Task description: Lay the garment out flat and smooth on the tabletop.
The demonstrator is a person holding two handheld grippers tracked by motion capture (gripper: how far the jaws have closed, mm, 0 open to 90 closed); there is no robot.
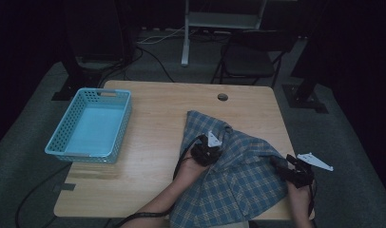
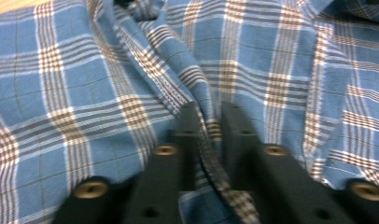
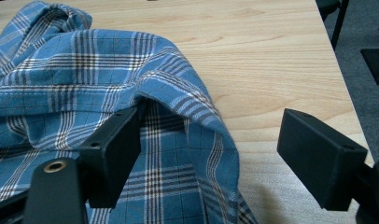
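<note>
Left tongs (image 1: 213,148): in their own view (image 2: 210,122) we see the two black jaws nearly together with a ridge of plaid cloth pinched between them; we read this as clamped on the shirt.
Right tongs (image 1: 290,167): in their own view (image 3: 208,154) the jaws stand wide apart; the shirt's edge lies against the inner jaw, nothing gripped.
Shirt (image 1: 234,166): blue plaid, rumpled, lying on the worktop (image 1: 158,128) at about 5 o'clock from its centre, its near hem hanging off the front edge between the person's forearms. One bunched corner points toward 12 o'clock.
Shirt detail (image 3: 108,84): a fold at the right side stands up in an open loop; folds run unevenly across the cloth (image 2: 108,70).
Basket (image 1: 91,124): light blue, empty, at 9 o'clock on the worktop, well apart from the shirt.
Progress, our judgement: early. One grip is made; the second is not yet taken. The cloth is neither spread flat nor folded, and nothing sits in the basket.
Left to do, our judgement: close the right tongs on the edge, then straighten, fold, and perhaps move the shirt to the basket.
</note>
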